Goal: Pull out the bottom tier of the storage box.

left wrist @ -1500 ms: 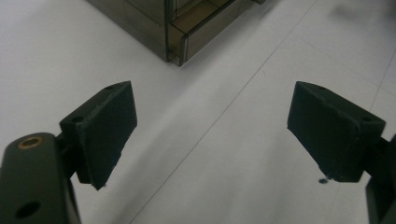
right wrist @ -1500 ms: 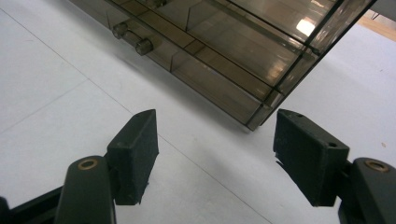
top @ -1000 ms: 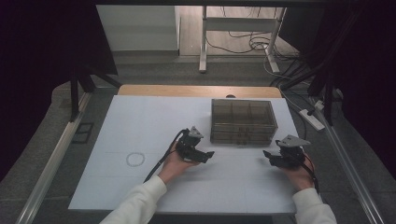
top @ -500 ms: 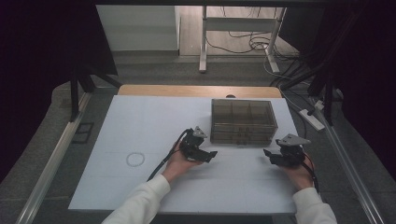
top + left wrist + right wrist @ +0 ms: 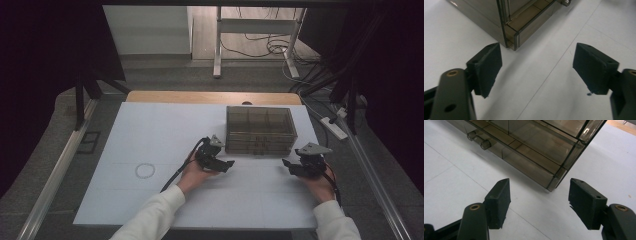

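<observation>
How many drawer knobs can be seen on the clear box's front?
2 knobs show side by side in the right gripper view, on the drawer box front. The left gripper view shows one at its top edge. Others may be hidden.

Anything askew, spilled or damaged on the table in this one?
Nothing stands out. The smoky plastic drawer box sits flat and square on the white mat, drawers closed as far as visible. Both the left gripper and the right gripper are open, holding nothing.

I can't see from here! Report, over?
Left gripper and right gripper: jaws open, empty. Smoky transparent plastic drawer box between them, untouched. Nothing in the way.
</observation>
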The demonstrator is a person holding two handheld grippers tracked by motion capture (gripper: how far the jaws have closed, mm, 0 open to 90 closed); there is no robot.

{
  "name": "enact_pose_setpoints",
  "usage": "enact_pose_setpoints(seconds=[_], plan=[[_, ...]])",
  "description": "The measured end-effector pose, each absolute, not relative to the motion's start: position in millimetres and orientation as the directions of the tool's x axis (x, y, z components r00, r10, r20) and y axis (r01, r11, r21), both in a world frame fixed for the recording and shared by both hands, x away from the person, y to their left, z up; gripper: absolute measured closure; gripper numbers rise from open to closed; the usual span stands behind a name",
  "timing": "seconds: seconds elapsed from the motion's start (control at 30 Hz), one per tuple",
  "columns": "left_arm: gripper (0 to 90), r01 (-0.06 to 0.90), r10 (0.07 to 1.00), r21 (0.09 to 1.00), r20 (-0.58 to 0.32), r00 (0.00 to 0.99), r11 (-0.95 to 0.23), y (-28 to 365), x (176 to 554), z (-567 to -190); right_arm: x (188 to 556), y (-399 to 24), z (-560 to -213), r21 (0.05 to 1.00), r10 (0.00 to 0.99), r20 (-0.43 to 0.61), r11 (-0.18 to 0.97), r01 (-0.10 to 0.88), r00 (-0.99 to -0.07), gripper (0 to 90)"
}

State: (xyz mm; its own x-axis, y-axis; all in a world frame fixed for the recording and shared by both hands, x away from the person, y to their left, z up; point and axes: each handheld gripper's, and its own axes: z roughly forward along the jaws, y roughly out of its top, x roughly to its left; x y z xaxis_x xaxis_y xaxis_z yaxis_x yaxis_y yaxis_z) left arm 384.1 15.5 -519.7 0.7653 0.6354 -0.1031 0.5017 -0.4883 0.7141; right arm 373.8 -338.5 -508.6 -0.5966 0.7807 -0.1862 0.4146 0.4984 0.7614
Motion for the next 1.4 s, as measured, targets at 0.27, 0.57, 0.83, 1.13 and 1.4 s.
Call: enact_pose_setpoints(seconds=[0.27, 0.57, 0.83, 1.13, 1.4], plan=[[31.2, 0.505, 0.635, 0.714, -0.109, 0.765, -0.486, 12, 388, -523, 377, -339, -510, 0.76, 0.782, -0.182, 0.496, 0.419, -0.595, 36.4], [36.3, 0.504, 0.64, 0.711, -0.1, 0.762, -0.49, 9, 390, -524, 382, -338, -511, 0.75, 0.784, -0.181, 0.5, 0.432, -0.593, 41.3], [42.4, 0.502, 0.645, 0.713, -0.091, 0.759, -0.49, 8, 391, -524, 384, -337, -511, 0.749, 0.785, -0.175, 0.498, 0.437, -0.595, 44.3], [49.4, 0.496, 0.649, 0.715, -0.077, 0.757, -0.494, 7, 391, -524, 385, -336, -513, 0.742, 0.783, -0.181, 0.506, 0.44, -0.595, 51.5], [52.9, 0.495, 0.656, 0.717, -0.07, 0.752, -0.491, 7, 392, -525, 386, -334, -514, 0.744, 0.789, -0.183, 0.501, 0.441, -0.587, 57.0]])
